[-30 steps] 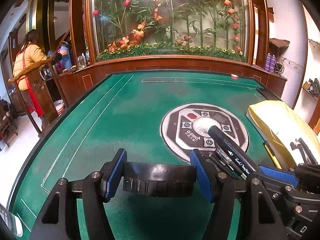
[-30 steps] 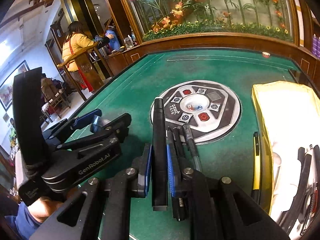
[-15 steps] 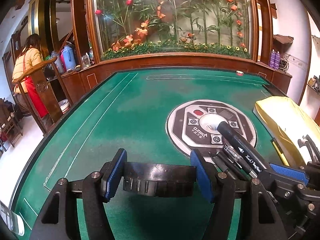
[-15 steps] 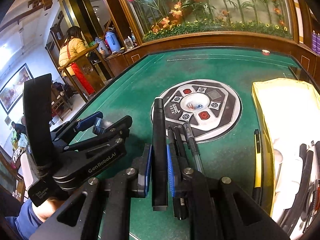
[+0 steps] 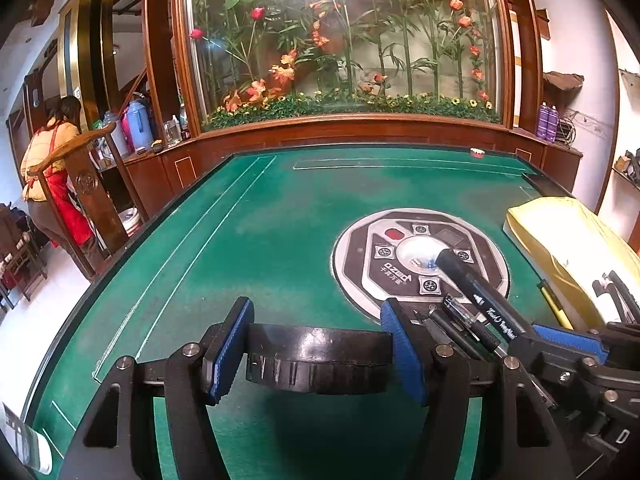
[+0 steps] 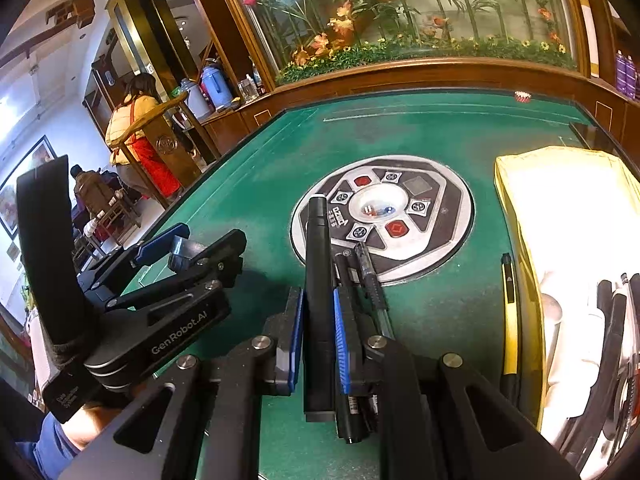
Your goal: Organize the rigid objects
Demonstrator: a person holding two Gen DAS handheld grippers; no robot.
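Note:
My left gripper (image 5: 316, 344) is shut on a round black lid-like ring (image 5: 318, 358) and holds it just above the green table; it also shows in the right wrist view (image 6: 172, 246). My right gripper (image 6: 318, 316) is shut on a thick black marker (image 6: 318, 280) that points forward; the marker also shows in the left wrist view (image 5: 476, 292). Several thinner black pens (image 6: 360, 276) lie on the felt right beside the marker, under my right fingers. A yellow pen (image 6: 509, 312) lies next to the yellow pouch (image 6: 568, 208).
The green felt table (image 5: 248, 240) has a round control panel (image 6: 384, 212) in its middle. The open yellow pouch holds black and white items at the right edge. A wooden rail and a flower display stand behind. A person stands far left, off the table.
Both grippers have drifted slightly; the views shifted a little. The grips on the ring and the marker are unchanged. The person in the background moved.

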